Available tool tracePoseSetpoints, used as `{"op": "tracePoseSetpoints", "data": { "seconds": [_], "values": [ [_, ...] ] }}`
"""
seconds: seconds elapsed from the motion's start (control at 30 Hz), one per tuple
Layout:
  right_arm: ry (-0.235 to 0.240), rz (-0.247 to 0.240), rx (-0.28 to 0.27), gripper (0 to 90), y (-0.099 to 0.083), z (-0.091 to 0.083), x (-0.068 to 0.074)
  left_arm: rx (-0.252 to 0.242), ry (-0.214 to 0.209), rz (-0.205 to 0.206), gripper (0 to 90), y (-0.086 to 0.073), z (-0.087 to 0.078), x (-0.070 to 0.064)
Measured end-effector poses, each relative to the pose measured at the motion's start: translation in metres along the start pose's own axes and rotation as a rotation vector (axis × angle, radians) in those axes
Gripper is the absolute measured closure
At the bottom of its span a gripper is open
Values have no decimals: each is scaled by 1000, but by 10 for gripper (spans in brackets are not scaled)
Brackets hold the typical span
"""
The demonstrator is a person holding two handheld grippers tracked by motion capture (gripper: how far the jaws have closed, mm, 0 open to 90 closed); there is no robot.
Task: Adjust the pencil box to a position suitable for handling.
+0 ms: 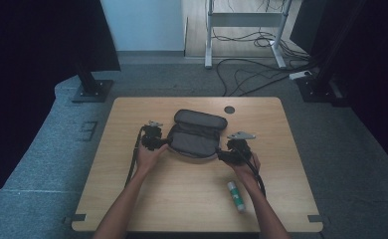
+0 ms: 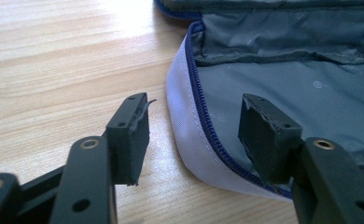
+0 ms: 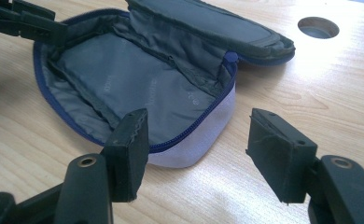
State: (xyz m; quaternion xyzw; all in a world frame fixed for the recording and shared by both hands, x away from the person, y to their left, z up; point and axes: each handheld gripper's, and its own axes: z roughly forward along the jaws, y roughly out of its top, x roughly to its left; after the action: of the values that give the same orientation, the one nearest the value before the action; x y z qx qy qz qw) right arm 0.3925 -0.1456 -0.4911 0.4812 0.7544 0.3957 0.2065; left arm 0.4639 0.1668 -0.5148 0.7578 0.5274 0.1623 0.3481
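Two gaping, empty tongs, left [image 2: 194, 123] and right [image 3: 196, 140], flank one unzipped pouch [image 1: 194, 140].

One zip pouch [image 1: 196, 135] lies open on the wooden table [image 1: 132, 199], toward its far edge — a single case, grey-lined with a blue zipper, its lid flap folded back. One glue stick [image 1: 236, 195] lies near the table's near right corner, on its side. Two handheld grippers are at work — the left gripper [image 1: 168, 143] at the pouch's left end, the right gripper [image 1: 219, 153] at its right end, each with two black jaws spread apart. Two hands hold them, the left hand [image 1: 147, 157] and the right hand [image 1: 245, 169]. One round cable hole [image 1: 229, 110] sits in the tabletop by the far edge. Beyond the table, on the floor, one white desk frame [image 1: 244, 22] and two black stand bases [image 1: 93, 89].
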Motion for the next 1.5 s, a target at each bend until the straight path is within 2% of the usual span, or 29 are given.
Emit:
{"op": "tracePoseSetpoints", "data": {
  "seconds": [0.37,1.03,1.33,1.5],
  "values": [
    [0,35,21,386,-2,19,-5,19,-7,6,493,-3,8,2],
    [-16,40,68,391,0,44,-7,39,-13,5,566,-6,18,2],
    [-20,46,92,438,-1,53,-9,50,-19,9,601,-7,20,2],
    [-5,47,111,513,-2,58,-9,53,-27,0,632,-8,21,4]
  ]
}}
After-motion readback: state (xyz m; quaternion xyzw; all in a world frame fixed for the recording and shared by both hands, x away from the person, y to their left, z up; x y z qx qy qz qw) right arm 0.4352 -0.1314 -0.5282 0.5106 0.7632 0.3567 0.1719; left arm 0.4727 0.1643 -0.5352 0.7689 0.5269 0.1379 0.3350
